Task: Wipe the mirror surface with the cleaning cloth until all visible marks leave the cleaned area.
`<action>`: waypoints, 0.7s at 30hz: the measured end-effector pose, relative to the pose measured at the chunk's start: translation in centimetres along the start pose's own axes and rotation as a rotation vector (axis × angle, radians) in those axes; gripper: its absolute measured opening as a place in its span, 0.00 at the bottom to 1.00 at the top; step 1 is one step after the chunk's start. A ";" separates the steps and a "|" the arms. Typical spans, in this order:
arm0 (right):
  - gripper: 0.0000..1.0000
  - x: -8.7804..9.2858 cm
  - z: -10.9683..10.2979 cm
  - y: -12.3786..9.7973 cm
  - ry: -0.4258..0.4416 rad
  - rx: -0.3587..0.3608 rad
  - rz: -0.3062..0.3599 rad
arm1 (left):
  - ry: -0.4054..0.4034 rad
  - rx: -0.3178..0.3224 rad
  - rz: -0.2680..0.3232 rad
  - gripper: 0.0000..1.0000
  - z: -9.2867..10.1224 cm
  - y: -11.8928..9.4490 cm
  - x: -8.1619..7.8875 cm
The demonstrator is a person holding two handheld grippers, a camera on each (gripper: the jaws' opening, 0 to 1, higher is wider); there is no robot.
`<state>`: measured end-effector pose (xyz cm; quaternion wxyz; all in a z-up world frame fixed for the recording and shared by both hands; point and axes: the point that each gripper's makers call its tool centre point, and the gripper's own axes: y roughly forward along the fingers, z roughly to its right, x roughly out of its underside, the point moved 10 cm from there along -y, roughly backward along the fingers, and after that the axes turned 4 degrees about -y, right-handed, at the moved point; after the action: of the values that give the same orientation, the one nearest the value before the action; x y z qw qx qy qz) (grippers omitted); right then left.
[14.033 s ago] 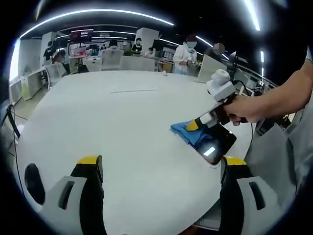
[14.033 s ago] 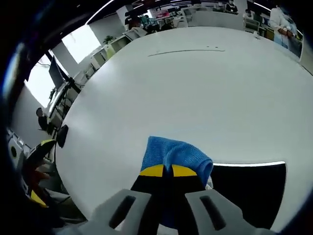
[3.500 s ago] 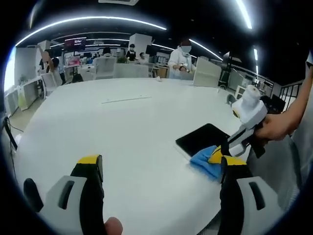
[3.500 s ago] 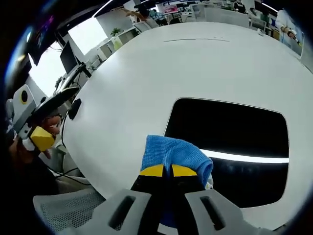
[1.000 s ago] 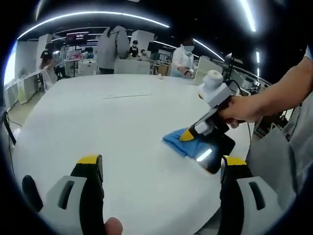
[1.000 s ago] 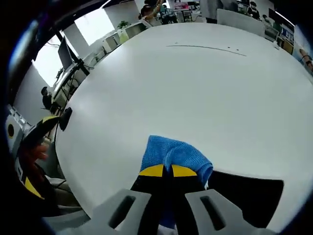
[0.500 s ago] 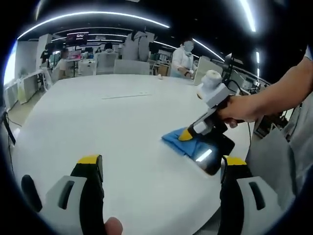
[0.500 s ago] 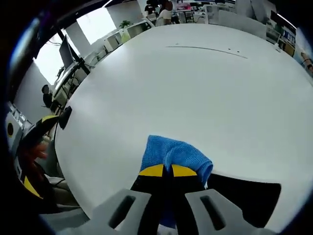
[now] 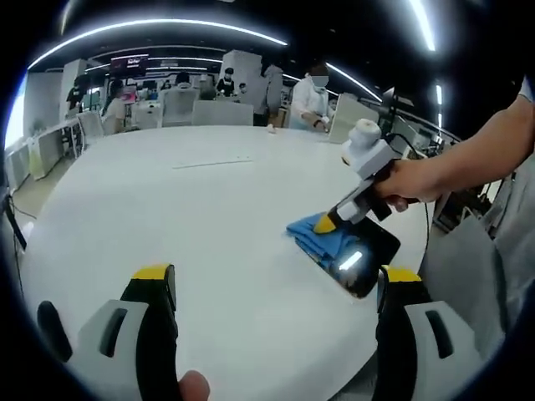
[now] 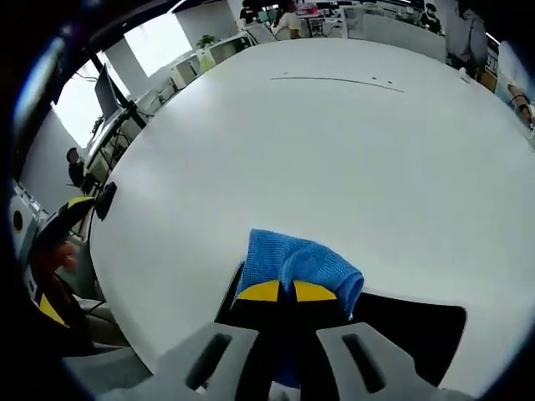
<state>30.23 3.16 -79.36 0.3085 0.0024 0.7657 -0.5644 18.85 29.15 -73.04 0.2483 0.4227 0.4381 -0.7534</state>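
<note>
White table [image 9: 167, 209] bears a dark glossy mirror [image 9: 365, 255]; right hand-held gripper [image 10: 278, 291] pinches blue cloth [image 10: 297, 264], left hand-held gripper [image 9: 272, 288] spread.

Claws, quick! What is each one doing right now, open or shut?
Left claw: open, holding nothing, above the white table.
Right claw: shut on the blue cloth, at the mirror.

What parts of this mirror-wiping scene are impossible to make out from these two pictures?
- Marks on the mirror: in the left gripper view it is small, with a glare patch.
- Mirror's near part: in the right gripper view the blue cloth and the right tongs cover it.
- The line on the white table: too thin to identify.
</note>
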 end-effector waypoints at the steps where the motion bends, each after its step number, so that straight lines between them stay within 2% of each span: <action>1: 0.00 0.0 0.0 0.0 0.002 -0.001 0.000 | 0.003 -0.001 0.001 0.99 0.0 0.0 -0.1; 5: 0.00 0.1 0.6 -0.2 -0.003 0.012 -0.014 | 0.009 -0.002 0.011 0.99 -0.2 0.1 -0.5; 9: 0.00 0.2 1.3 -0.5 0.033 0.017 -0.019 | 0.005 -0.007 0.014 0.99 -0.1 0.2 -0.5; 15: 0.00 0.3 1.2 -0.5 0.045 0.020 -0.023 | -0.001 -0.010 0.020 0.99 0.1 0.5 -0.3; 21: 0.00 1.3 0.8 -1.0 0.049 0.019 -0.023 | 0.020 0.002 0.005 0.99 0.2 0.8 -0.4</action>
<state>29.16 1.62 -79.26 0.2830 0.0104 0.7675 -0.5751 19.63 28.59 -73.03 0.2455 0.4314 0.4386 -0.7491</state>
